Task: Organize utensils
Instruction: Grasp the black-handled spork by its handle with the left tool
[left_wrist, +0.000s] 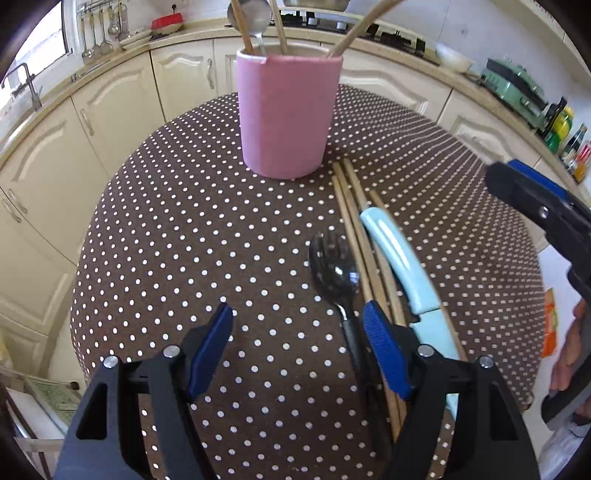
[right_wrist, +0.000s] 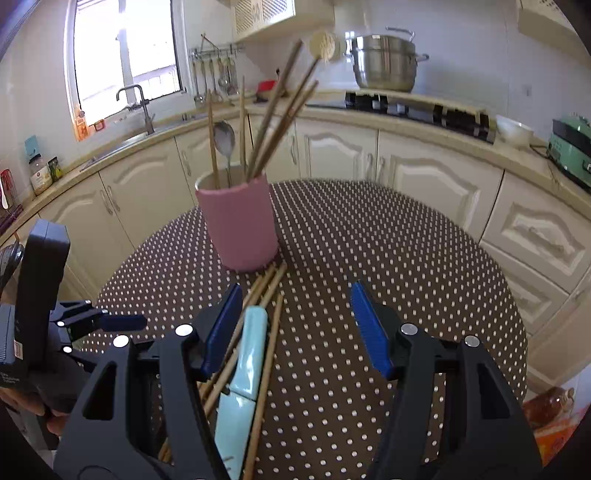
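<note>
We see the bench (left_wrist: 166, 229), covered in a brown dotted cloth, with its far edge curving just behind the pink cup (left_wrist: 290, 114). Beyond that edge there is a gap, then cream cabinets (left_wrist: 110, 122) all round. The left half of the bench lies bare from the cup to the near edge, and in the right wrist view the right half is bare as well, out to the rim.

Our left claw (left_wrist: 297, 347) hangs over the bench with its jaws apart and nothing between them; its right finger sits just beside the black spoon (left_wrist: 334, 273), which lies on the cloth with its bowl toward the cup. Our right claw (right_wrist: 295, 325) also stands with jaws apart, gripping nothing; its left finger is over the loose chopsticks (right_wrist: 266, 291), and the blue knife (right_wrist: 247, 354) lies among them, below the gap. No pad presses on anything.

The chopsticks run from the foot of the cup toward us, touching or nearly touching its base. The knife lies on top of them, handle toward the cup, and the spoon is just left of the bundle.

The cup stands upright near the far edge. In it we see a metal spoon (right_wrist: 224, 138) and several chopsticks (right_wrist: 280, 110) leaning to either side.
</note>
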